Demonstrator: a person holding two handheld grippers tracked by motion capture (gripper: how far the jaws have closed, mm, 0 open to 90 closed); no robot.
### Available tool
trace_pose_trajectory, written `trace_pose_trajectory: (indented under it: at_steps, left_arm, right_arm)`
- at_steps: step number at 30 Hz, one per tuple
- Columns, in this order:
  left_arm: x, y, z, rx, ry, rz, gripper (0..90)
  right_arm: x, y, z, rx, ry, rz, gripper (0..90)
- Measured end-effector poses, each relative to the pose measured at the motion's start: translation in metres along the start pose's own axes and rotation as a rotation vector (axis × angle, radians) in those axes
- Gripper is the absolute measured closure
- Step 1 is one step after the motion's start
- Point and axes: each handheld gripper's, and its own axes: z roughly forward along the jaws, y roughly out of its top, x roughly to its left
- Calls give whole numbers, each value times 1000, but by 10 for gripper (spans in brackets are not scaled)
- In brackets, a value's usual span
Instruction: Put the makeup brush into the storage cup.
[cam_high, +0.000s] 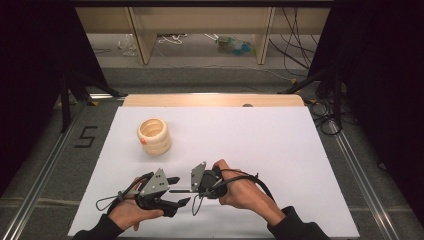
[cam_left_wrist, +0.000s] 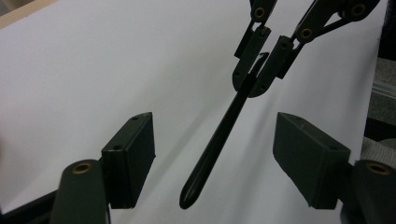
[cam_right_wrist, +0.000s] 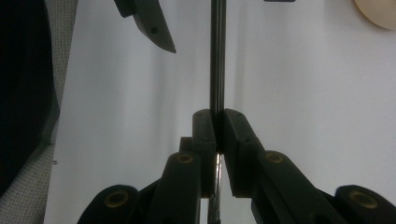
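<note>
From the high view I see both hands low on the white counter, facing each other. My right hand-held gripper is clamped on a thin black pen that sticks out level toward my left hand-held gripper, whose jaws stand apart around the pen's free end. A cream ridged cup stands well apart, farther back on the left.

The left gripper view gives what the high view cannot: the pen runs down between my two pads without touching either, its rounded tip nearest the camera, and the right hand-held gripper pinches its far end.

The right gripper view shows my jaws pressed tight on the pen, which rises straight ahead; a fingertip of the left hand-held gripper hangs beside it, and the cup's edge sits at the top right corner.
</note>
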Motion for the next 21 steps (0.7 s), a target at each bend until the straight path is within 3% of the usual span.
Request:
trace_pose_trajectory:
  at_steps: [2,4,5,8,11,17,18,21]
  left_arm:
    - [-1,1,0,5,-9,9,323]
    - [-2,2,0,20,-13,30,337]
    - [-3,2,1,14,-19,20,355]
    - [-3,3,0,47,-17,58,397]
    - [-3,4,1,60,-20,64,431]
    - [-2,5,1,70,-36,62,493]
    - [-2,6,1,76,-44,60,506]
    - [-2,6,2,83,-69,35,528]
  right_arm:
    - [-1,0,1,10,-7,-34,840]
    - [0,1,2,12,-10,-25,839]
    - [1,1,3,7,-4,-12,840]
    - [1,2,3,5,0,-22,839]
    - [0,2,2,15,-7,-40,840]
    - [2,4,1,12,-12,-46,840]
    - [1,4,1,11,-13,-63,839]
    - [3,5,1,23,-18,-72,840]
